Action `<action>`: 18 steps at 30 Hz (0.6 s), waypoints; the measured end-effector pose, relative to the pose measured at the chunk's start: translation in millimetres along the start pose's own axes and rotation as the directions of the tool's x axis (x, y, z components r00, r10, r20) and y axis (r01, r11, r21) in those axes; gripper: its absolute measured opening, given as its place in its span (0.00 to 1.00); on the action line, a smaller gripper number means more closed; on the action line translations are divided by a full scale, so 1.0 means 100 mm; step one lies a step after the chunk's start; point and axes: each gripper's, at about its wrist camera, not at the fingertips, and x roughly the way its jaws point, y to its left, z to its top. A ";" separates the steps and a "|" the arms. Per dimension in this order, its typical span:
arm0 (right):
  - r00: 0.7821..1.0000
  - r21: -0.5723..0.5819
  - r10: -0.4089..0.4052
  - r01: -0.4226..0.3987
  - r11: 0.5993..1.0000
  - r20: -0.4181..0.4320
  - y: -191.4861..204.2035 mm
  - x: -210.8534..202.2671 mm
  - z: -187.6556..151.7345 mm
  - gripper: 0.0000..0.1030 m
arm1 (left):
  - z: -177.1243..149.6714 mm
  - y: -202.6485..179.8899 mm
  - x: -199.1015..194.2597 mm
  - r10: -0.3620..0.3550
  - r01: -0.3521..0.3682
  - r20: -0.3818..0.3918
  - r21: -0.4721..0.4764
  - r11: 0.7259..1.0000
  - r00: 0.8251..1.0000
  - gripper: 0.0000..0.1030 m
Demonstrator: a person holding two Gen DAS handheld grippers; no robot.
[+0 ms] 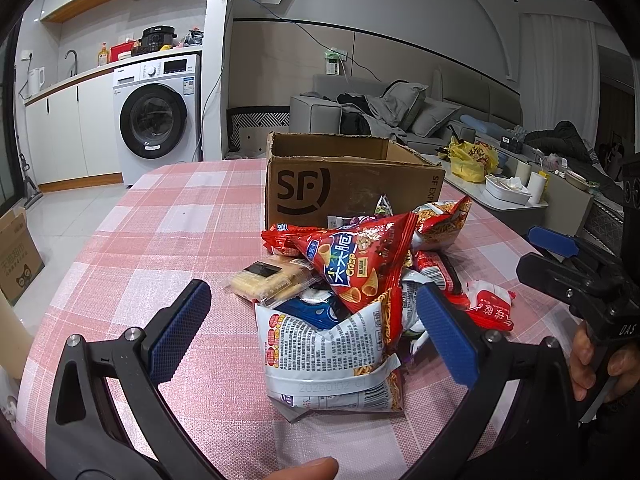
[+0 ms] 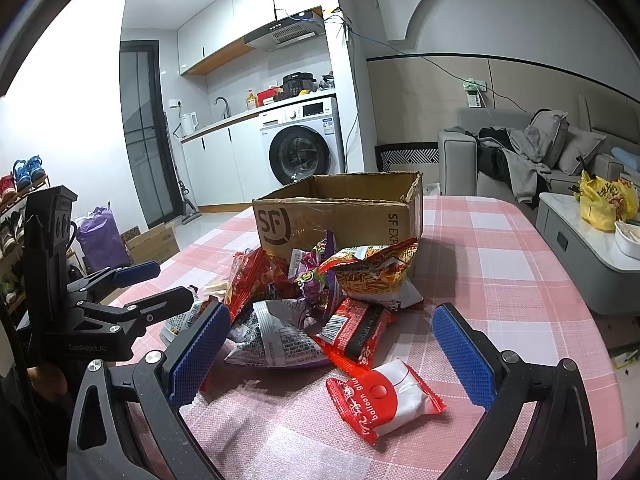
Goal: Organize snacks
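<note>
Only the right view shows the balloon-glue packet (image 2: 386,400) whole; both grippers' fingers (image 1: 180,330) (image 2: 462,356) apart.

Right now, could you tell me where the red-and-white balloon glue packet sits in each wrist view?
Left wrist: balloon glue packet at the pile's right edge, beyond the right finger.
Right wrist: it lies nearest, centre-bottom, between the open fingers.
Shared landmark: the SF cardboard box behind the pile.

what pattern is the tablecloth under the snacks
Pink and white plaid tablecloth; the right wrist view shows it best.
</note>
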 end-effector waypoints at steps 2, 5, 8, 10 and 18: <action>1.000 0.003 0.000 0.000 1.000 -0.001 -0.01 -0.01 0.00 1.00 | 0.00 0.00 0.00 0.000 0.000 -0.001 0.000 1.000 1.000 0.99; 1.000 0.004 -0.001 0.001 1.000 -0.002 -0.01 0.00 0.00 1.00 | 0.00 0.00 0.00 0.000 0.000 0.000 -0.001 1.000 1.000 0.99; 1.000 0.002 0.000 0.000 1.000 -0.002 -0.01 0.00 0.00 1.00 | 0.00 0.00 0.00 0.000 0.000 -0.001 -0.001 1.000 1.000 0.99; 1.000 0.002 -0.001 0.001 1.000 -0.002 -0.01 0.00 0.00 1.00 | 0.00 0.00 0.00 0.000 0.000 -0.001 -0.001 1.000 1.000 0.99; 1.000 0.003 -0.001 0.001 1.000 -0.003 -0.01 0.00 0.00 1.00 | 0.00 0.00 0.00 0.000 0.000 0.000 0.001 1.000 1.000 0.99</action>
